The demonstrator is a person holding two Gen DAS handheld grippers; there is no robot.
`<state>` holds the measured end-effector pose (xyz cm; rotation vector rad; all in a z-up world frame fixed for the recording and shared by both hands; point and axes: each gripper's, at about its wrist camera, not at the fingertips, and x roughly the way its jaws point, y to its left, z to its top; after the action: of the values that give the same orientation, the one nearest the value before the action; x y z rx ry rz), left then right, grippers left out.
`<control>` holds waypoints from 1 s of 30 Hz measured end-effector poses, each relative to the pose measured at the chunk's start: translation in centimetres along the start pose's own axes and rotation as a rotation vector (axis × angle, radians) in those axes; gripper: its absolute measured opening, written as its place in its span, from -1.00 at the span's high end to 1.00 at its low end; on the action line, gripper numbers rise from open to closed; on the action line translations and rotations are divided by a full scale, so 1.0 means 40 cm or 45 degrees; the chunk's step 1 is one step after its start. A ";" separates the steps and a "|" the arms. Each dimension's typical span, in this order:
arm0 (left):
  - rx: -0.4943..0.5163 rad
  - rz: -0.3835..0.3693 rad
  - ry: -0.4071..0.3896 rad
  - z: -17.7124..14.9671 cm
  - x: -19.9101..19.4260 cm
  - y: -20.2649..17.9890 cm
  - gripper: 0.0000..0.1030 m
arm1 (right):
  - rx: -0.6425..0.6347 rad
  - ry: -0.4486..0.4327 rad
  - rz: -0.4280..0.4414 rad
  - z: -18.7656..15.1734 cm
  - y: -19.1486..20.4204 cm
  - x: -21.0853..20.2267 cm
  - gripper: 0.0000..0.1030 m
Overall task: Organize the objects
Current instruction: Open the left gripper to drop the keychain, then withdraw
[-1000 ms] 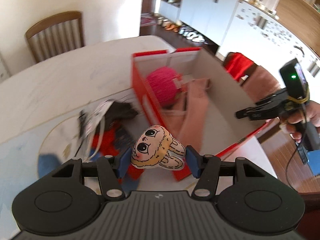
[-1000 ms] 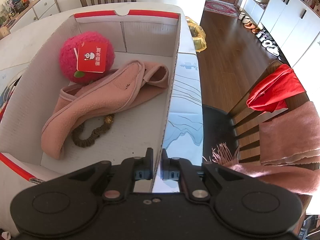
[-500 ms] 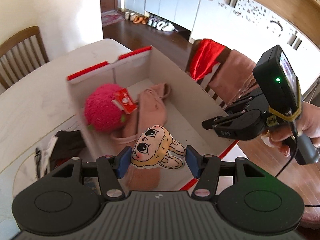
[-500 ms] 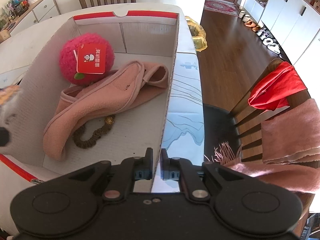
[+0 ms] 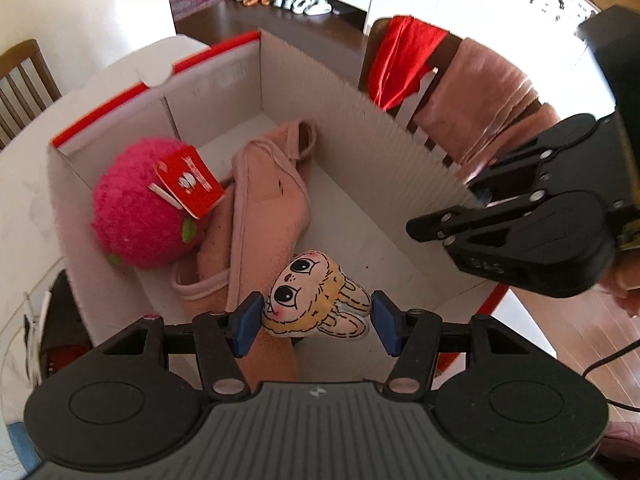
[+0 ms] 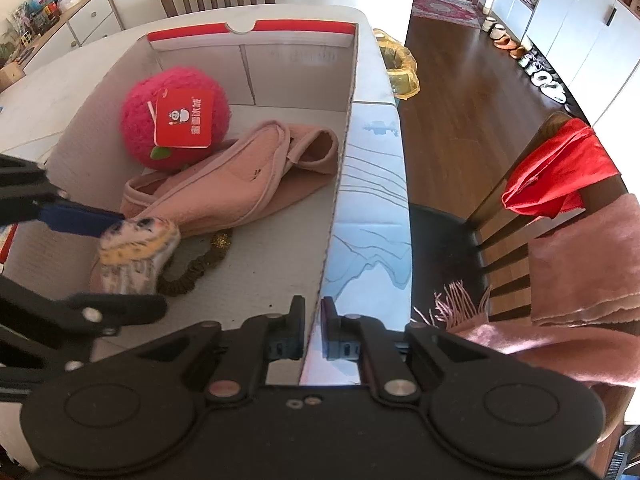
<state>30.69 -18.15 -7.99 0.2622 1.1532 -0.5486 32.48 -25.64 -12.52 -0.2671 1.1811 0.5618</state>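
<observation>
Left wrist view: a flat bunny-face plush [image 5: 316,298] is held between the blue pads [image 5: 249,322] of the left gripper [image 5: 316,322], jaws about half spread and closed on it. The plush is hanging above the open cardboard box [image 5: 400,128], over the near end of the floor, directly ahead of the fingers. Its long axis runs across the jaw gap, face toward the left pad, ears toward the right pad. Below and just beyond it a pink fabric piece [image 5: 264,204] is lying lengthwise along the box; a round pink plush ball [image 5: 140,208] with a red tag is seen in the far left corner. The right gripper [image 5: 416,228] is seen at the right box wall, nearly closed.

Right wrist view: the right gripper [image 6: 311,330] is seen with jaws narrow and straddling the top edge of the right wall; judged clamped on it to steady the box, though pad contact cannot be confirmed. The bunny plush [image 6: 136,248] is seen at far left in the left gripper [image 6: 96,256], well apart from the right fingers, so the drop is judged to belong to the left hand.

Count in the box: one ball, one pink fabric piece, one brown beaded loop [image 6: 192,270]. One bunny plush held above. Two grippers.
</observation>
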 end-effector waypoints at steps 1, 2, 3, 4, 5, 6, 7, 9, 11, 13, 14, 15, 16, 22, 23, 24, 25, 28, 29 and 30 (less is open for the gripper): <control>0.004 -0.002 0.012 0.001 0.010 -0.001 -0.11 | 0.003 0.001 0.003 0.001 -0.001 0.000 0.86; 0.007 0.002 0.021 0.004 0.018 -0.003 -0.11 | 0.008 0.004 0.008 0.002 -0.002 0.000 0.86; 0.010 0.004 0.030 0.005 0.026 -0.004 -0.11 | 0.009 0.006 0.011 0.002 -0.003 -0.001 0.86; 0.010 0.001 0.041 0.008 0.032 -0.006 -0.11 | 0.009 0.007 0.014 0.002 -0.004 0.000 0.86; 0.008 -0.005 0.054 0.010 0.038 -0.006 -0.12 | 0.009 0.007 0.015 0.002 -0.005 0.000 0.86; 0.005 -0.006 0.062 0.012 0.044 -0.006 -0.13 | 0.008 0.006 0.015 0.003 -0.006 0.000 0.86; 0.004 -0.002 0.070 0.013 0.049 -0.007 -0.13 | 0.011 0.007 0.016 0.002 -0.007 0.001 0.86; -0.014 -0.007 0.083 0.015 0.055 -0.004 -0.13 | 0.017 0.007 0.018 0.003 -0.009 0.001 0.86; -0.036 -0.016 0.089 0.019 0.062 -0.001 -0.16 | 0.018 0.008 0.022 0.003 -0.010 0.001 0.86; -0.051 -0.021 0.087 0.019 0.065 0.003 -0.22 | 0.016 0.008 0.023 0.003 -0.009 0.001 0.86; -0.057 -0.022 0.084 0.019 0.065 0.004 -0.25 | 0.016 0.008 0.023 0.003 -0.009 0.001 0.86; -0.061 -0.023 0.079 0.018 0.063 0.005 -0.26 | 0.017 0.008 0.024 0.003 -0.009 0.001 0.86; -0.064 -0.025 0.075 0.018 0.062 0.005 -0.29 | 0.017 0.007 0.024 0.003 -0.009 0.001 0.86; -0.078 -0.027 0.042 0.012 0.047 0.006 -0.30 | 0.014 0.008 0.023 0.003 -0.009 0.000 0.86; -0.080 -0.025 0.035 0.011 0.042 0.005 -0.30 | 0.013 0.007 0.021 0.002 -0.009 0.000 0.86; -0.082 -0.026 0.024 0.009 0.034 0.005 -0.30 | 0.011 0.008 0.021 0.003 -0.010 0.000 0.86; -0.082 -0.028 0.012 0.008 0.027 0.005 -0.30 | 0.009 0.008 0.019 0.003 -0.009 0.000 0.86; -0.085 -0.027 -0.025 -0.001 -0.006 0.007 -0.30 | 0.008 0.010 0.018 0.003 -0.009 0.000 0.86; -0.085 -0.032 -0.039 -0.006 -0.019 0.008 -0.30 | 0.007 0.010 0.016 0.003 -0.008 -0.001 0.86; -0.085 -0.034 -0.053 -0.009 -0.032 0.009 -0.30 | 0.006 0.011 0.015 0.003 -0.007 -0.001 0.86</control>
<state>30.20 -17.32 -6.98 0.1777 1.1334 -0.5357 32.73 -25.84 -12.48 -0.2586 1.1927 0.5686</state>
